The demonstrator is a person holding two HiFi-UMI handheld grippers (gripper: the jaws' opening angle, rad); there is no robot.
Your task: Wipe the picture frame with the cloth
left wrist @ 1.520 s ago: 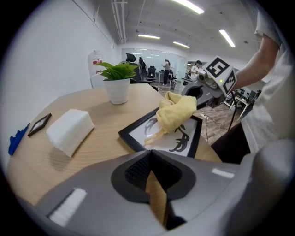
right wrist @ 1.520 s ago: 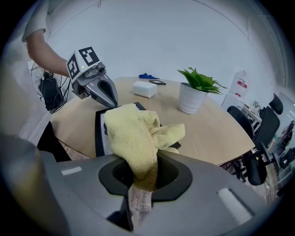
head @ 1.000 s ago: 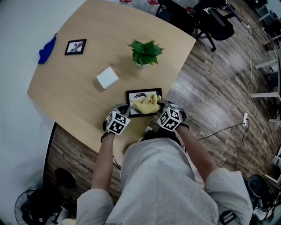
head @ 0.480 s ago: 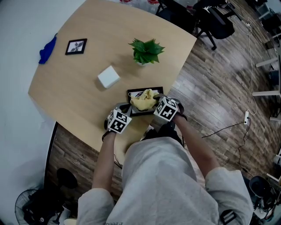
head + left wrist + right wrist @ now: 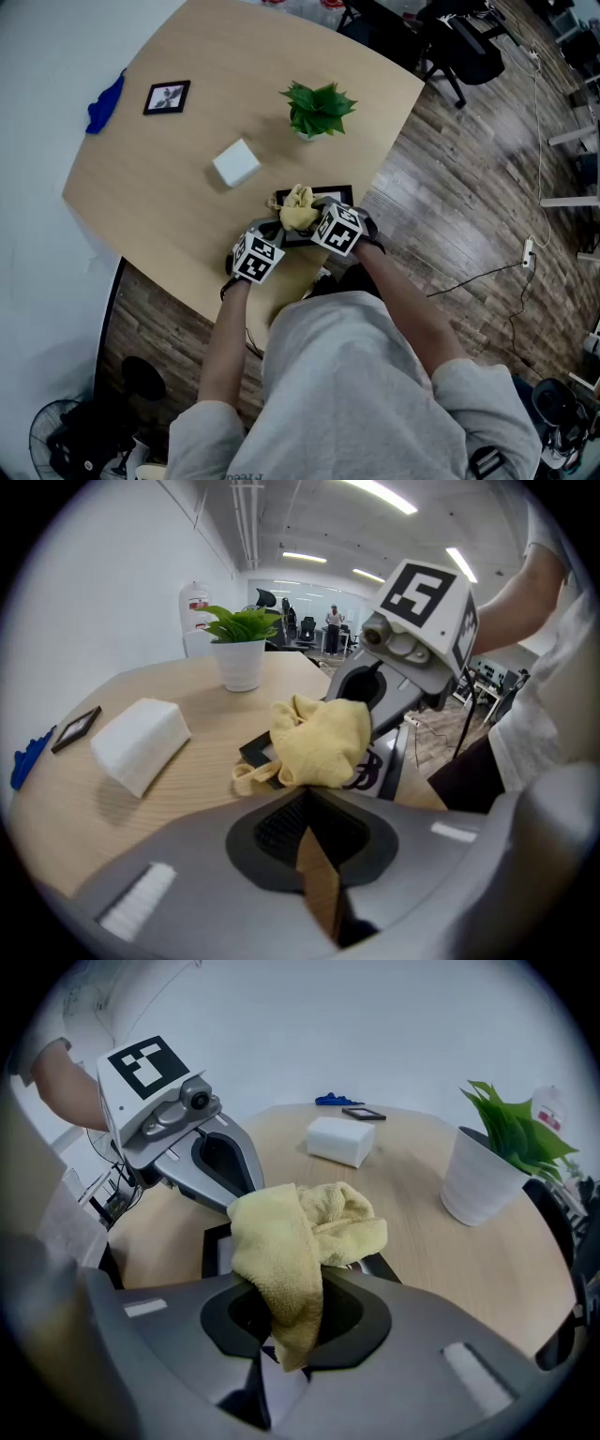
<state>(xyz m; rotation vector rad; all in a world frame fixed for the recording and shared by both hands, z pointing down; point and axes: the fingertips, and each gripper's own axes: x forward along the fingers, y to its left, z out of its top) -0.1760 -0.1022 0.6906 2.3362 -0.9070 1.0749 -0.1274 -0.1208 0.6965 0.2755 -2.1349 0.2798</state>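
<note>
Right gripper clamps yellow cloth over picture frame just ahead; best pressed flat, swept evenly across its face.

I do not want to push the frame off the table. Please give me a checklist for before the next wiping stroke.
1. Grip: right gripper shut on the cloth: ok.
2. Contact: cloth lies on the picture frame: ok.
3. Support: left gripper steadies the frame: cannot tell; jaws shut, empty, at its edge.
4. Space: white box and potted plant stand apart from the frame: ok.
5. Frame lies flat on the table: ok.
</note>
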